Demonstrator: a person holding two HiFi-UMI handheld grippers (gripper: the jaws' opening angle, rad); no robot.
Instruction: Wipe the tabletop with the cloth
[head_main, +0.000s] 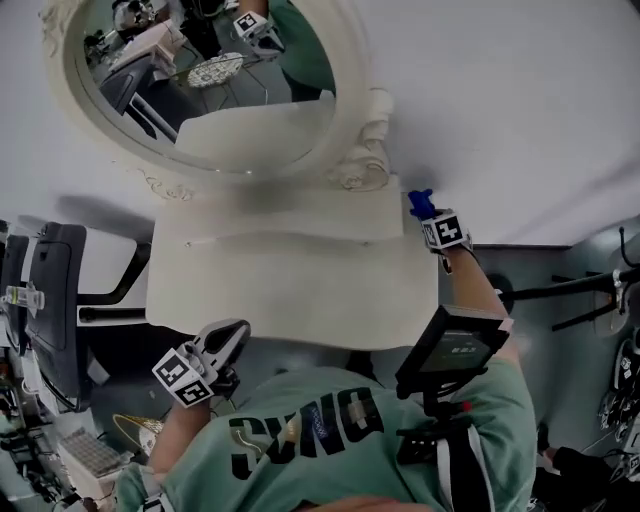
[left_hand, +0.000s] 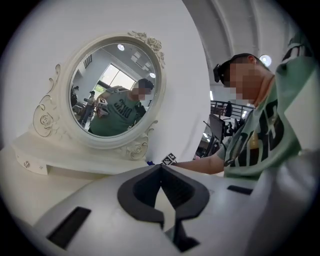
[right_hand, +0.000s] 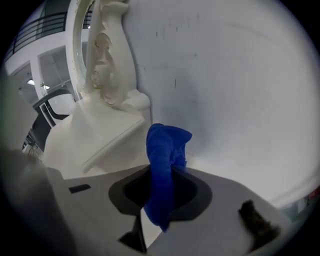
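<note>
**A:** So, item one: right gripper (head_main: 424, 210). Position and hold?

**B:** It is at the far right corner of the tabletop (head_main: 300, 290), close against the wall (head_main: 500, 100), just beside the carved foot of the mirror (head_main: 350, 110). The jaws are clamped on the cloth (right_hand: 161, 165), which fills the gap between them. The likely reason for the placement is that a corner gives a wipe a sensible starting edge, from which a stroke can run back across the surface.

**A:** Item two: left gripper (head_main: 236, 332).

**B:** It is at the near edge of the tabletop, low and close to the person's body. The jaw tips meet and there is nothing between them. It is probably parked there to stay out of the wiping path.

**A:** Item three: the cloth, condition.

**B:** It is bright blue, soft and bunched into a narrow rope. One crumpled tuft stands out past the jaw tips and a tail hangs back through the jaws. Whether the tuft touches the tabletop, I cannot tell.

**A:** Handling note?

**B:** Gathered like this, only a small wad would meet the surface, so each pass looks set to cover a narrow strip.

**A:** Item four: tabletop.

**B:** It is cream-white and smooth, with a raised shelf along the back under the mirror. No dirt is visible.
</note>
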